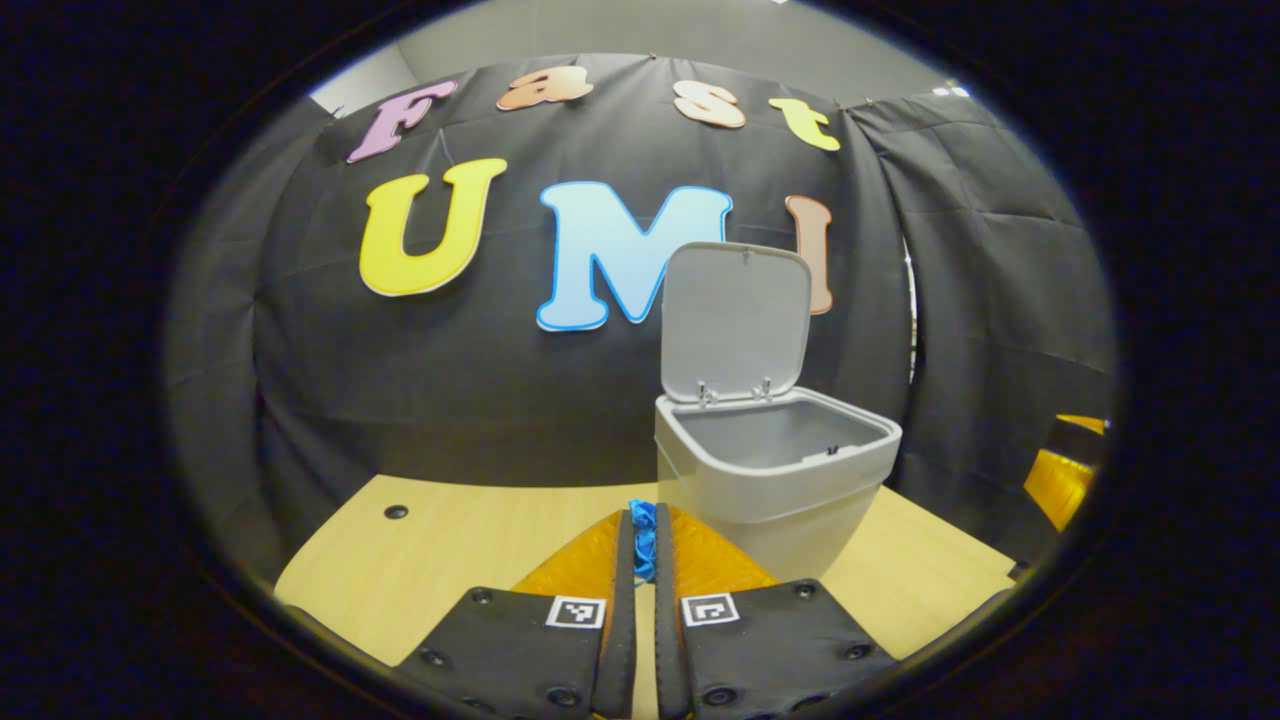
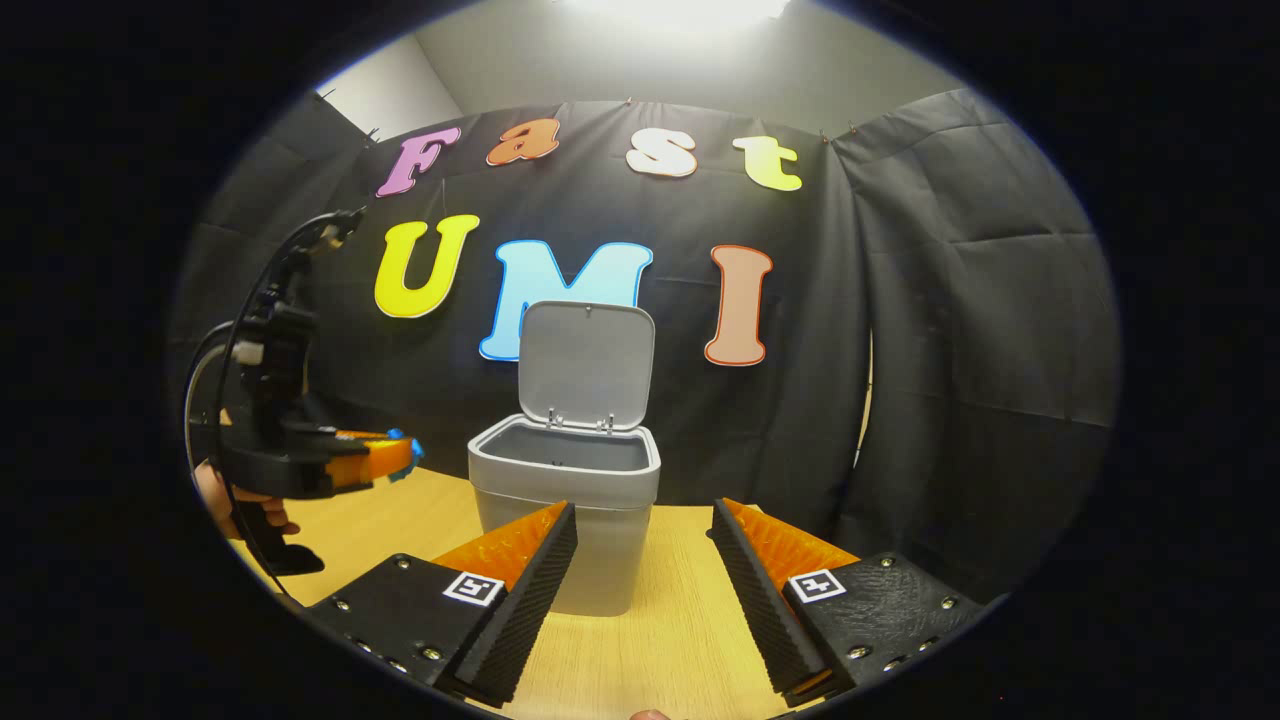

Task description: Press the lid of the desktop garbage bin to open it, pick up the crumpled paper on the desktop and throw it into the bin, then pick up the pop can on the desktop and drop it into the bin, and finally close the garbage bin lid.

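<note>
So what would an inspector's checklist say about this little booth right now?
Surface: wooden desktop, bare where visible, with a small dark hole.
Job's things: garbage bin on the desktop, lid raised upright; blue crumpled paper pinched in the left gripper.
Clutter: nothing seen.
Grippers: left gripper shut on the paper, short of the bin; right gripper open, holding nothing, facing the bin.
Cables: black cable looping over the left gripper.
Surroundings: black cloth wall; a hand holding the left gripper.
</note>
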The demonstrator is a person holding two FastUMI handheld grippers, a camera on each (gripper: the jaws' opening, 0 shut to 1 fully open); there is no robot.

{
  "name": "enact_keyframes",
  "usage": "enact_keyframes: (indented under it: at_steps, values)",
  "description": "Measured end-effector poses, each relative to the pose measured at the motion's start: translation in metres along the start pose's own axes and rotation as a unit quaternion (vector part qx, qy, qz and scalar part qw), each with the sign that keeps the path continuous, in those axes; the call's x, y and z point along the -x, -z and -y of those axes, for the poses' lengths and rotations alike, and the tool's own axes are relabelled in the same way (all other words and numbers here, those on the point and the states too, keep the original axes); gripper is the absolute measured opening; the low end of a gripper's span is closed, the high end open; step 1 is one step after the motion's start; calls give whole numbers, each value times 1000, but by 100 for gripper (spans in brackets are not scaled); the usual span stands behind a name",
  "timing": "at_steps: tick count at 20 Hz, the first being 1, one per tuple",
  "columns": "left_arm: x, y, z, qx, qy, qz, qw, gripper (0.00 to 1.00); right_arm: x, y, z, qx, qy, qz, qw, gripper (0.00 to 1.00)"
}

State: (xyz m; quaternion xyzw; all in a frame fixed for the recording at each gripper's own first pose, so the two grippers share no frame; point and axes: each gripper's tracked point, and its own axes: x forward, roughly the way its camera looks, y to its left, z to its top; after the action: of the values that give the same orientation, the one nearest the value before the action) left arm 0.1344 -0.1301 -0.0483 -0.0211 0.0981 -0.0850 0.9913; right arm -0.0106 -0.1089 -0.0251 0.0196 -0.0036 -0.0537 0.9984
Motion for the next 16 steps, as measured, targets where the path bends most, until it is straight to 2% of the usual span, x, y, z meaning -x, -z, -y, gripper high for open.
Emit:
enact_keyframes:
  at_steps: [4, 6, 8, 12, 14, 16]
  values:
    - [-38, -21, 31, -13, 14, 19, 1000, 14, -7, 5, 15, -7, 4, -7, 1000, 88]
    - [-52, -28, 33, -36, 3, 30, 999, 16, -9, 10, 15, -16, 6, -13, 1000, 88]
    - [-59, -35, 38, -43, 19, 38, 998, 14, -9, 14, 14, -18, 9, -18, 1000, 88]
    - [-66, -54, 52, -59, 41, 61, 996, 17, -6, 20, 7, -19, 9, -26, 999, 88]
    - [-73, -49, 67, -59, 64, 56, 995, 15, -5, 18, 5, -19, 11, -27, 999, 88]
    - [-82, -39, 74, -58, 79, 40, 994, 24, -4, 17, 3, -18, 17, -26, 999, 88]
